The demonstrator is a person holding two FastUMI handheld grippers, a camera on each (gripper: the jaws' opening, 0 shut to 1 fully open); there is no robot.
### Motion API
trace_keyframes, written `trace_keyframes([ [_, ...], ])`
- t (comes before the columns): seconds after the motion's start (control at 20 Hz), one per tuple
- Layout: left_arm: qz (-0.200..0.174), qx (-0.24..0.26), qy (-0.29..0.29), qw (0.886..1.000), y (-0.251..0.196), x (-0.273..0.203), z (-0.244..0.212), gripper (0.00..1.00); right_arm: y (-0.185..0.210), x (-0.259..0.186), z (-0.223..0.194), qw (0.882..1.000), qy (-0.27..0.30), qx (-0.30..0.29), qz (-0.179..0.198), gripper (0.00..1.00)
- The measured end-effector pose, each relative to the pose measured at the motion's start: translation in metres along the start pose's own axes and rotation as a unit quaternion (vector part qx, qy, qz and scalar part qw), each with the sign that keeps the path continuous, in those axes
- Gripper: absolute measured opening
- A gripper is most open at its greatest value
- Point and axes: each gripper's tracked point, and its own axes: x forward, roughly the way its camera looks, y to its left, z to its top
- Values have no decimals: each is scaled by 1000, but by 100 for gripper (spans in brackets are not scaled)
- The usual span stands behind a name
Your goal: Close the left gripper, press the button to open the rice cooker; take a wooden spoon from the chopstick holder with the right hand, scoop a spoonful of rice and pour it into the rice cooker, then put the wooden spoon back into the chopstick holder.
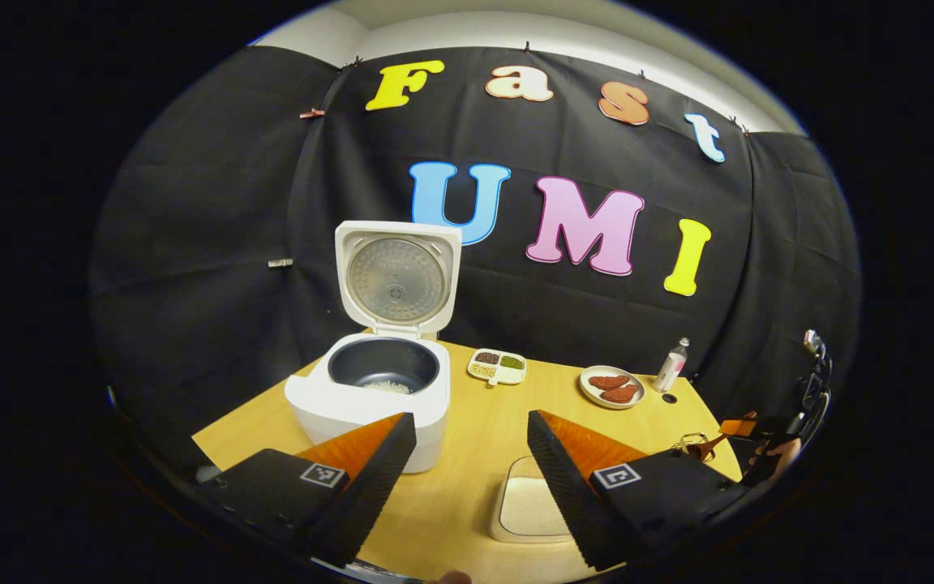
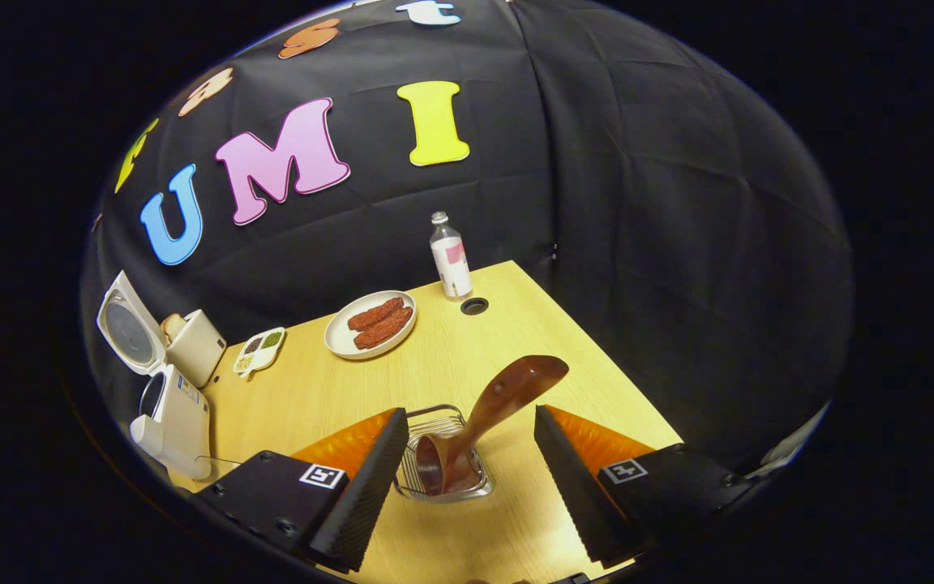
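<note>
The white rice cooker (image 1: 362,405) stands open with its lid (image 1: 398,280) upright, and a little rice lies in the dark inner pot (image 1: 386,375). My left gripper (image 1: 469,422) is open just in front of it, holding nothing. A white rice container (image 1: 525,507) sits below its right finger. In the right gripper view the wooden spoon (image 2: 499,405) stands bowl-down in the wire chopstick holder (image 2: 444,462), handle leaning up to the right. My right gripper (image 2: 471,415) is open around the handle, both fingers apart from it. The cooker (image 2: 175,418) is at the far left.
On the yellow table (image 1: 467,470) stand a small divided dish of beans (image 1: 497,366), a plate of red pieces (image 1: 611,387) and a bottle (image 1: 671,365) by a cable hole (image 2: 474,306). A white toaster-like box (image 2: 195,345) sits behind the cooker. The table's right edge is close to the holder.
</note>
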Motion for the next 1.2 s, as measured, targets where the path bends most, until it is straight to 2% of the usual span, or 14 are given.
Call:
trace_keyframes([
  [0.35, 13, 27, 3, 1000, -16, -6, -2, 95, -6, 33, -8, 999, 24, 41, 7, 99],
  [0.5, 12, 45, 3, 999, -25, -10, -4, 95, -3, 41, -5, 998, 22, 58, 18, 92],
  [0.55, 11, 50, 5, 999, -28, -11, -5, 95, -3, 42, -4, 998, 21, 64, 18, 70],
  [0.6, 9, 55, 6, 998, -32, -13, -6, 95, -2, 44, -3, 997, 21, 72, 22, 69],
  [0.65, 7, 59, 4, 998, -36, -15, -5, 95, 3, 42, -1, 996, 21, 83, 31, 63],
  [0.7, 2, 63, 1, 998, -40, -16, -5, 95, 3, 42, -1, 995, 20, 90, 31, 63],
  [0.8, -6, 71, -5, 997, -49, -18, -4, 95, -4, 44, 1, 996, 13, 91, 21, 54],
  [0.85, -11, 75, -6, 997, -53, -19, -5, 95, -3, 44, 0, 995, 13, 93, 20, 33],
  [0.95, -19, 78, -5, 997, -58, -22, -8, 95, -3, 40, 0, 995, 15, 95, 19, 23],
  [1.0, -23, 78, -5, 997, -60, -24, -9, 95, -2, 39, 2, 995, 14, 98, 20, 27],
  [1.2, -33, 70, -25, 997, -61, -35, -1, 95, 7, 27, 17, 995, -8, 92, 25, 18],
])
